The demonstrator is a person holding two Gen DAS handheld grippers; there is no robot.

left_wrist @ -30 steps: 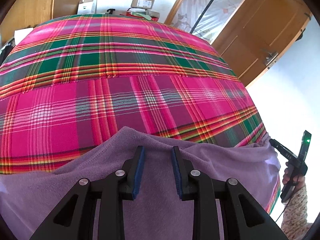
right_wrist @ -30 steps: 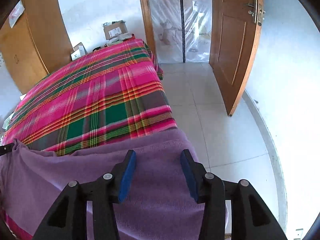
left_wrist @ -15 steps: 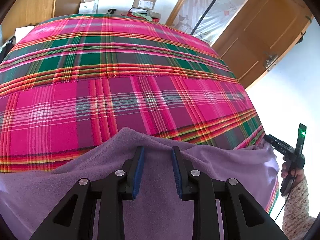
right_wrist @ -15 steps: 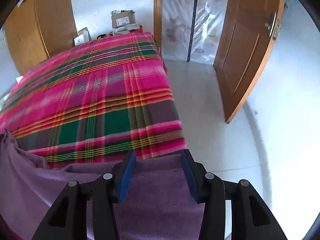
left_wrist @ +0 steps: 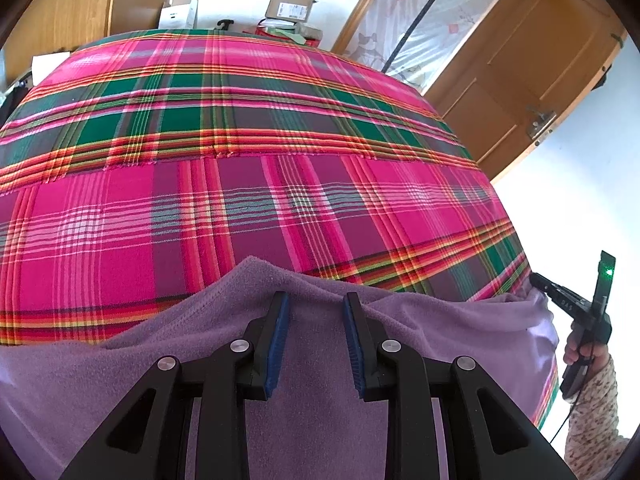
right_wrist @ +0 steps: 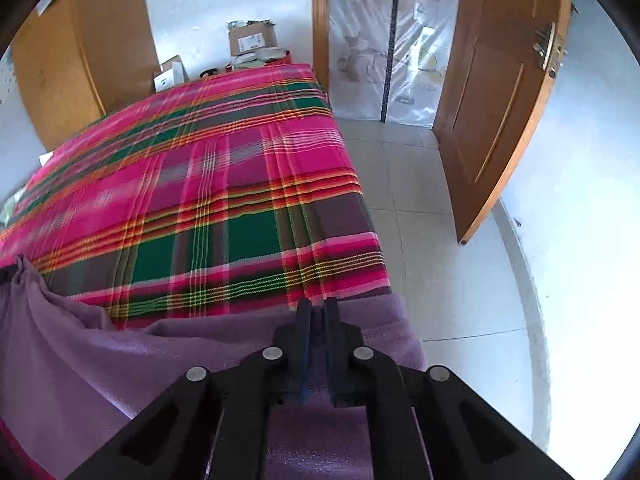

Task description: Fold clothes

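The plaid bed cover [left_wrist: 248, 184] is viewed steeply downward, close above, from the left wrist; a door [left_wrist: 532, 80] is seen at 2 o'clock. The same cover [right_wrist: 224, 200] and door [right_wrist: 500, 112] are shared from the right wrist, near the bed's corner.

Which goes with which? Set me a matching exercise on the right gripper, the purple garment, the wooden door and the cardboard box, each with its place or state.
Things:
1. right gripper
2. purple garment
3. wooden door
4. cardboard box

Places or states:
A. stands open, off to the right of the bed
B. shut on a cloth edge
C. spread over the near end of the plaid bedspread
D. beyond the bed's far end, by the white wall

Pairs: 1-B, 2-C, 3-A, 4-D
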